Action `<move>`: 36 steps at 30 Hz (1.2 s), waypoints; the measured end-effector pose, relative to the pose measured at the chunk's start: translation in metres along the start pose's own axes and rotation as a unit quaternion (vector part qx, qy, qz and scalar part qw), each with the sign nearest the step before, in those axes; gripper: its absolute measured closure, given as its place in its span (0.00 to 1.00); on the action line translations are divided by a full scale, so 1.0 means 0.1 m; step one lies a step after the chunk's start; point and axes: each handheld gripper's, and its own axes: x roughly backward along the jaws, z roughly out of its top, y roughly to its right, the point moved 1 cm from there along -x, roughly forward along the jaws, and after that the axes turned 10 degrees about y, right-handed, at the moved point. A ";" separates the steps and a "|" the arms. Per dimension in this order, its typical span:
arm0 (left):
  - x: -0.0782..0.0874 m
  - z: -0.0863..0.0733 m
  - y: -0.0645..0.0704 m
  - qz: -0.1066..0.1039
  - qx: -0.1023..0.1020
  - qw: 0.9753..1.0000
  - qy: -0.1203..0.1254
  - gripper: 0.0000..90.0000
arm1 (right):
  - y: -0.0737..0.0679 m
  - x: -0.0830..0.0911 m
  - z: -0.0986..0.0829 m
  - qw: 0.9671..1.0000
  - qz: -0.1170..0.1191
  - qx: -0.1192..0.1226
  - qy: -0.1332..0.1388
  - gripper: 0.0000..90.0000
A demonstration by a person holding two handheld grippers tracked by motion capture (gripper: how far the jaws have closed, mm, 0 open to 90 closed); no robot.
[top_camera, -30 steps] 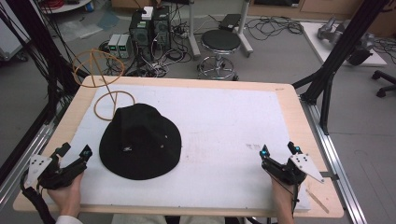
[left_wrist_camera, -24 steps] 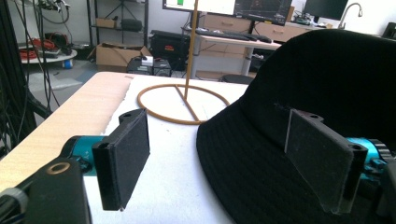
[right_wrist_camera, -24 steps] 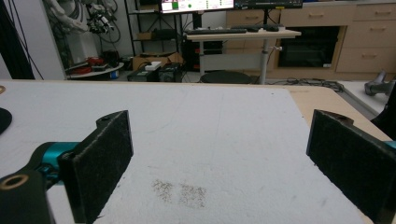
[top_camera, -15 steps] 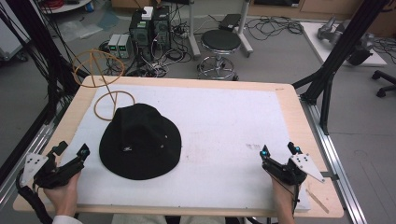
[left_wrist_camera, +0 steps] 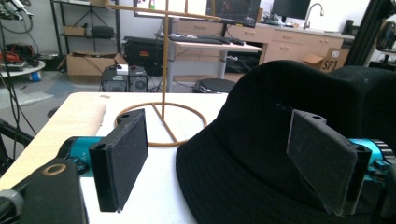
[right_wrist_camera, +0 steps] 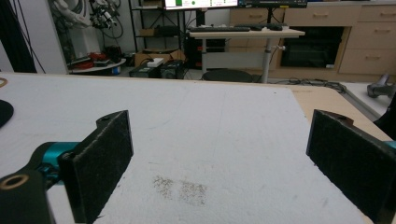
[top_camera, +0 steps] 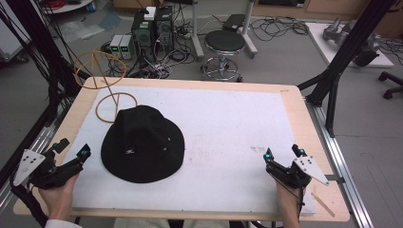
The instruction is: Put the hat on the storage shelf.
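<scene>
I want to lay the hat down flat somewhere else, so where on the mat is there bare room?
The white mat is bare from the hat across to the right gripper, up to its far edge. It is crowded at the left: hat, wire stand behind it, and left gripper close beside the brim.

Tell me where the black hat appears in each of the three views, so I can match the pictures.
High view: the black hat lies left of centre on the white mat, near the left gripper.
Left gripper view: it spreads over the right half, its brim between the open jaws.
Right gripper view: a dark sliver of brim at the far left edge.
Shared landmark: the wire stand behind the hat.
</scene>
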 end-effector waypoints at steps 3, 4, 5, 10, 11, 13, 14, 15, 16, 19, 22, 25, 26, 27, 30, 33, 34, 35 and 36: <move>-0.02 0.05 0.01 -0.015 0.006 1.000 -0.008 0.24 | 0.00 0.00 0.00 1.000 0.002 0.002 0.001 0.07; -0.02 0.05 0.01 -0.015 0.006 1.000 -0.008 0.24 | 0.00 0.00 0.00 1.000 0.002 0.002 0.001 0.07; -0.03 0.07 0.03 -0.018 0.004 1.000 -0.011 0.24 | 0.00 0.00 0.00 1.000 0.002 -0.001 0.000 0.07; -0.05 0.09 0.04 -0.028 0.006 0.999 -0.019 0.24 | 0.00 0.00 0.00 1.000 0.004 -0.001 -0.002 0.07; -0.06 0.10 0.04 -0.031 0.008 0.999 -0.024 0.24 | 0.00 0.00 -0.01 1.000 0.008 0.001 -0.003 0.07; -0.07 0.10 0.04 -0.033 0.009 0.999 -0.026 0.24 | -0.01 -0.01 -0.01 1.000 0.009 0.002 -0.003 0.07; -0.07 0.10 0.04 -0.033 0.009 0.999 -0.027 0.24 | -0.01 -0.01 -0.01 1.000 0.009 0.002 -0.003 0.07; -0.08 0.10 0.05 -0.035 0.011 0.999 -0.030 0.24 | -0.01 -0.01 -0.01 1.000 0.011 0.002 -0.005 0.07; -0.08 0.10 0.05 -0.035 0.011 0.999 -0.030 0.24 | -0.01 -0.01 -0.01 1.000 0.011 0.002 -0.005 0.07; -0.11 0.13 0.06 -0.037 0.014 0.999 -0.031 0.24 | -0.01 -0.01 -0.01 1.000 0.014 0.003 -0.007 0.07; -0.12 0.15 0.07 -0.040 0.014 0.999 -0.031 0.24 | -0.02 -0.01 -0.01 1.000 0.016 0.004 -0.008 0.07; -0.15 0.20 0.10 -0.051 0.011 0.998 -0.042 0.24 | -0.02 -0.01 -0.01 1.000 0.018 0.005 -0.006 0.07; -0.15 0.20 0.10 -0.051 0.011 0.998 -0.042 0.24 | -0.02 -0.01 -0.01 1.000 0.019 0.005 -0.006 0.07; -0.18 0.21 0.12 -0.055 0.004 0.997 -0.049 0.24 | -0.03 -0.01 -0.01 1.000 0.020 0.004 -0.006 0.07; -0.20 0.21 0.14 -0.061 -0.007 0.996 -0.058 0.24 | -0.04 -0.01 -0.01 1.000 0.022 0.008 -0.005 0.07; -0.26 0.23 0.20 -0.073 -0.015 0.995 -0.069 0.24 | -0.05 -0.02 -0.01 1.000 0.028 0.010 -0.007 0.07; -0.26 0.23 0.20 -0.073 -0.015 0.995 -0.069 0.24 | -0.05 -0.02 -0.01 1.000 0.028 0.010 -0.007 0.07; -0.27 0.24 0.21 -0.078 -0.016 0.994 -0.070 0.24 | -0.05 -0.02 -0.01 1.000 0.028 0.010 -0.006 0.07; -0.29 0.25 0.24 -0.083 -0.018 0.994 -0.073 0.23 | -0.05 -0.01 -0.01 1.000 0.027 0.007 -0.008 0.07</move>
